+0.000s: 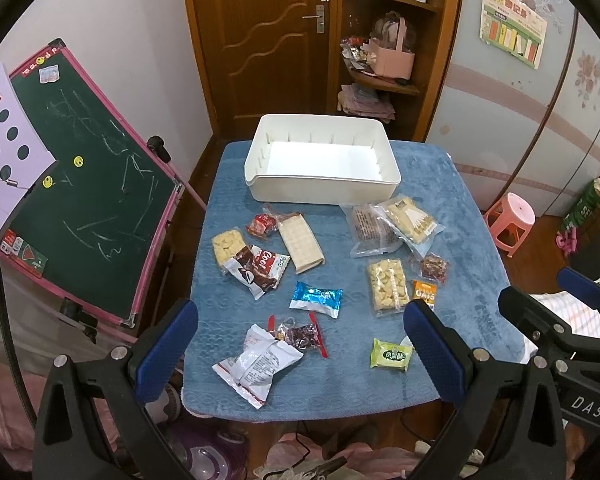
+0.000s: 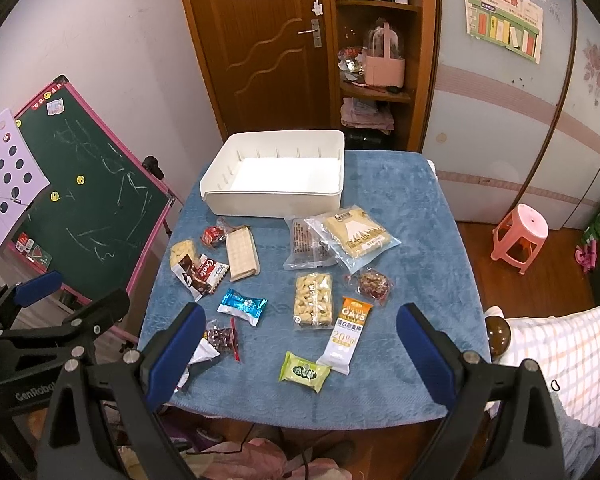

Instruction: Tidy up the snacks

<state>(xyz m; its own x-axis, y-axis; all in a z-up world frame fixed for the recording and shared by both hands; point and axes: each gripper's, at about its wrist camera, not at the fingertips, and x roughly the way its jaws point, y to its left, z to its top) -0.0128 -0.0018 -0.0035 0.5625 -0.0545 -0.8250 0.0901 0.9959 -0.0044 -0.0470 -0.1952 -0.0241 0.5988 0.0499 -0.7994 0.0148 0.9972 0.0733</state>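
Observation:
A white bin [image 1: 324, 188] [image 2: 276, 200] stands empty at the far side of a blue-covered table [image 1: 472, 240] [image 2: 420, 240]. Several snack packets lie in front of it: a blue foil packet [image 1: 317, 298] [image 2: 242, 306], a green packet [image 1: 392, 355] [image 2: 305, 372], an oats bar [image 2: 346, 334], a nut bar [image 1: 387, 286] [image 2: 314, 304], a white wafer bar [image 1: 302, 242] [image 2: 242, 256], a brown cookie packet [image 1: 256, 274] [image 2: 198, 274]. My left gripper [image 1: 300, 354] is open above the near edge, empty. My right gripper [image 2: 300, 356] is open, empty, beside it.
A green chalkboard with a pink frame [image 1: 88, 184] [image 2: 88, 200] stands left of the table. A wooden door [image 1: 268, 32] and shelves [image 1: 388, 40] are behind. A pink stool [image 1: 510, 220] [image 2: 520, 236] stands to the right. Clear bags [image 1: 392, 226] [image 2: 340, 240] lie near the bin.

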